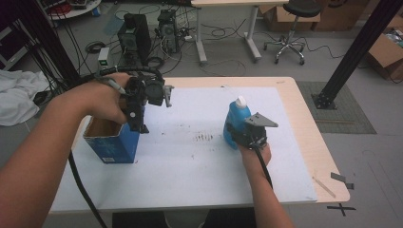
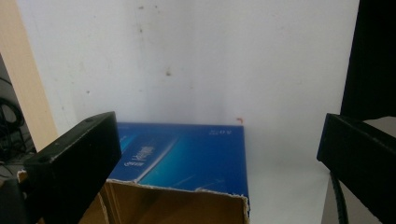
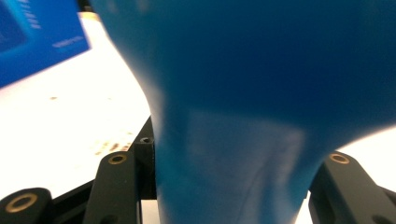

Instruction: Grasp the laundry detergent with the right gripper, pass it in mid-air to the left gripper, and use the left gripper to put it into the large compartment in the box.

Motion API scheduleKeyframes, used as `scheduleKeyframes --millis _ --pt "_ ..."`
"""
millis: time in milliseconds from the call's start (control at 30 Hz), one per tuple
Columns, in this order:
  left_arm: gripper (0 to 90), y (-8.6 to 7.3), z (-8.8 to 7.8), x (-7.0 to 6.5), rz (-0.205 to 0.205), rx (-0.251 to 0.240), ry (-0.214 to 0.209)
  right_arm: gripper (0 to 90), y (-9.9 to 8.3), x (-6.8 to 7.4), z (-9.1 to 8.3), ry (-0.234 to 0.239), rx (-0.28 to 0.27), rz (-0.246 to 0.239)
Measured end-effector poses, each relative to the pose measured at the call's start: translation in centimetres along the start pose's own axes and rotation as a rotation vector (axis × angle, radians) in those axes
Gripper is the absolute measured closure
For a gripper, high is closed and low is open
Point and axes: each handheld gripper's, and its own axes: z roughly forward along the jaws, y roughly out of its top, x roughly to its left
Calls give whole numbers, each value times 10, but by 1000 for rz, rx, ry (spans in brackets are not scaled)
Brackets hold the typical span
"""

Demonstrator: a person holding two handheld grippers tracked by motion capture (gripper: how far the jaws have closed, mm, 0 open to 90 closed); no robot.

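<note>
A blue bottle (image 1: 236, 116) with a white cap (image 1: 241, 101) stands upright on the white mat at centre right. My right gripper (image 1: 236, 135) is shut on its lower body from the near side. In the right gripper view the bottle (image 3: 261, 93) sits close up, and the black jaws of that gripper (image 3: 233, 186) press on its narrow waist from both sides. An open blue cardboard box (image 1: 111, 142) stands at the left. My left gripper (image 1: 140, 124) points down just above the box's right rim. Its jaws (image 2: 219, 126) stand wide open with nothing between them, above the box (image 2: 187, 158).
A white mat (image 1: 190, 161) covers most of the wooden table (image 1: 309, 137); it has dark smudges (image 1: 204, 137) in the middle. Beyond the far edge stand computer towers (image 1: 135, 33), cables, a desk leg and a stool (image 1: 290, 42). A black post (image 1: 351, 52) rises at the right.
</note>
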Motion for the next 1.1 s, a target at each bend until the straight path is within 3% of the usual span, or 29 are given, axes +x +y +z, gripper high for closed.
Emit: scheduleKeyframes --millis 67,167,200,233,267,300,333,367,467,600,633,667,700,733,767,800,900,1000,1100 --pt "1 1 -1 0 0 -1 0 468 3 -2 -3 23 -6 -12" --pt "1 3 -3 0 6 1 0 471 14 -7 -12 124 -20 -35" --pt "1 4 -4 0 6 0 0 472 21 -10 -18 197 -30 -50" --pt "1 4 -4 0 6 -5 1 472 21 -10 -18 197 -30 -50" --pt "1 7 -4 0 10 -2 1 473 27 -11 -24 266 -38 -86" --pt "1 7 -4 0 10 -2 1 473 27 -11 -24 266 -38 -86" --pt "1 10 -5 0 10 -3 -1 474 33 -11 -27 339 -36 -134" --pt "1 10 -5 0 10 -3 -1 474 33 -11 -27 339 -36 -134" --pt "1 15 -5 0 22 -5 -4 475 40 -6 -29 437 -9 -231" --pt "1 22 -4 -1 30 -9 -9 476 43 5 -26 549 22 -323" --pt "1 23 -5 -1 36 -6 -12 476 43 5 -26 549 22 -323" --pt "1 26 -5 -2 41 -7 -15 477 43 10 -24 592 24 -359" --pt "1 26 -5 -2 41 -7 -15 477 43 10 -24 592 24 -359" --pt "1 27 -5 -3 44 -9 -16 477 43 16 -23 636 22 -382" --pt "1 29 -5 -3 46 -10 -19 477 43 16 -23 636 22 -382" --pt "1 30 -5 -4 48 -12 -21 478 43 21 -21 670 25 -404" --pt "1 32 -4 -5 51 -9 -27 478 43 26 -19 703 27 -422" --pt "1 36 1 -8 53 -10 -40 478 42 34 -14 783 26 -444" --pt "1 37 3 -9 55 -9 -44 477 42 40 -12 811 22 -465"
